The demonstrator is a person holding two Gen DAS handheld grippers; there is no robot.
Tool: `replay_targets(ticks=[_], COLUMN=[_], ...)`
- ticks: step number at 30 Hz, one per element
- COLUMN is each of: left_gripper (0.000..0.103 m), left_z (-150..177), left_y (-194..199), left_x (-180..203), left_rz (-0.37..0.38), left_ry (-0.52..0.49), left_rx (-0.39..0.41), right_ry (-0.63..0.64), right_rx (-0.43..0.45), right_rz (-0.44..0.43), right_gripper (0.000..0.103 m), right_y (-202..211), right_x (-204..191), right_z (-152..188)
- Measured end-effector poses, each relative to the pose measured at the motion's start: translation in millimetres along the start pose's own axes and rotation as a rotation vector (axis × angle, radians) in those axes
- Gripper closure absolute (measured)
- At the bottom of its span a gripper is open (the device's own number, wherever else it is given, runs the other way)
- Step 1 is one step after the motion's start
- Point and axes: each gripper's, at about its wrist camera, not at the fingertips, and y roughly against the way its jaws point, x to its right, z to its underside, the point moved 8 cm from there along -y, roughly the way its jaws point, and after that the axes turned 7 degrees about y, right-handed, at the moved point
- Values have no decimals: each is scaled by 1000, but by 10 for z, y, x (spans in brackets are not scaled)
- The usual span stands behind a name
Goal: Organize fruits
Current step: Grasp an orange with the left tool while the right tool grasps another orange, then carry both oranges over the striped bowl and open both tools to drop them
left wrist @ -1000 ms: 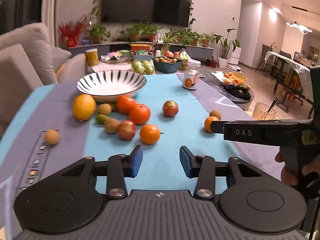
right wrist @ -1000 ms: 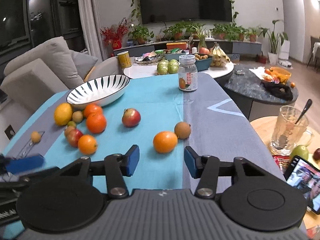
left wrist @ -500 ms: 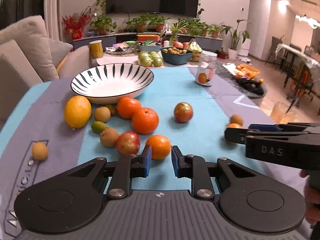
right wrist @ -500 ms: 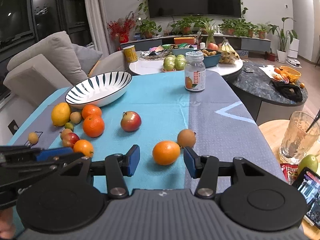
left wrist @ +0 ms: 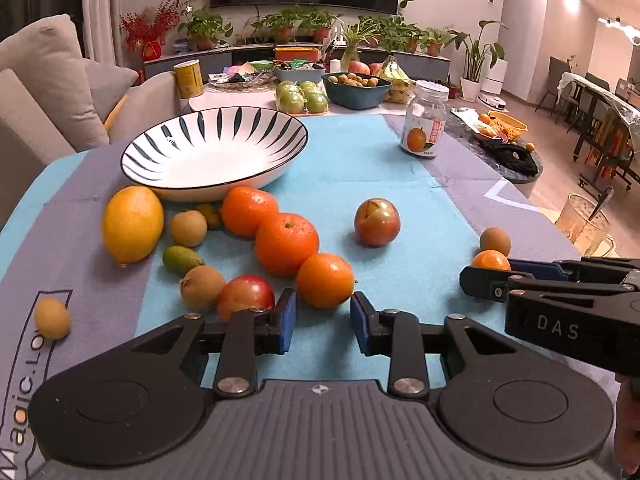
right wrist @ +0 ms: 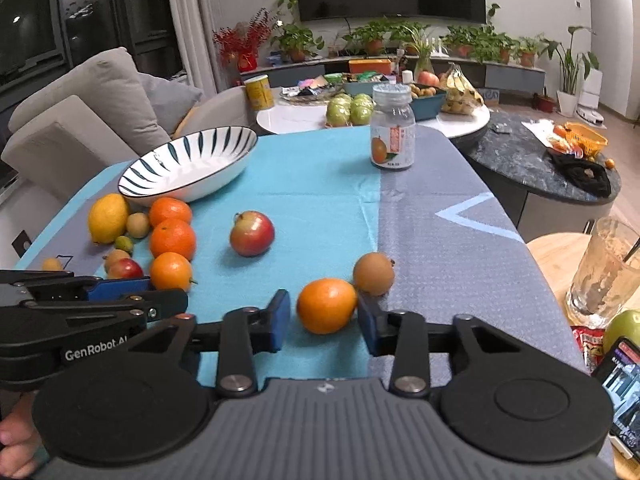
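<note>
Both tools are brought closer to the fruit than a second ago; the left tool (left wrist: pixel 323 320), whose jaws have just been opening a little from nearly shut, is now seen with a narrow gap and nothing held.

An orange (left wrist: pixel 325 280) lies just ahead of the left tool; the gap looks too narrow for it, so the jaws are best widened before being slid around its middle. The right tool (right wrist: pixel 323 322) is open, with a second orange (right wrist: pixel 327 305) between its pads but seemingly not pressed; a gentle squeeze is advised, the brown fruit (right wrist: pixel 374 273) behind being left alone. The bowl (left wrist: pixel 152 152), still without fruit, is the likely goal. The worktop (left wrist: pixel 360 168) is covered by a blue-grey cloth; a jar (left wrist: pixel 425 125), a sofa (left wrist: pixel 48 92) and potted plants (left wrist: pixel 288 26) are seen beyond.
</note>
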Motion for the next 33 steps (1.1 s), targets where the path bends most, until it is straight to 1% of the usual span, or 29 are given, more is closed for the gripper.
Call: replay_targets(ticks=[2,4,6,8,10,15,19,24,28,33], left_gripper=[70,61,60,62,73,73,73,73,73,73], left_z=[-27,-59,-83,-93,-85,-47,-78,-128,-200,-389], left_y=[-24,-59,-88,-101,-89,-58,-17,124,261,440], left_x=[11,8,-5,-13,-2,39,3,-29,-49,-126], left_rz=[-2,-13,-13,12,52,33,52,70,79,76], left_ry=[-4,-4,-1,14,22,-8,18,35,35,45], left_rx=[-2,-2,1,5,5,31,41,65,91,144], right_ry=[-23,-21,-20,-26,-24,-19,-6,3,6,31], right_rx=[-3,-3,-2,1,1,7,18,37,62,82], right_rz=[-9,-6,2,1,0,-4,3,9,3,-12], right_gripper=[38,38,38,38,38,38,38,38,38,38], right_y=[-23,-33,-36,-38,-38,-12,35,102,155,172], right_x=[30,36,34,41,44,28,-6,-18,-44,-137], right_z=[2,-8,-13,-13,-14,-35,-74,-142,-251,-426])
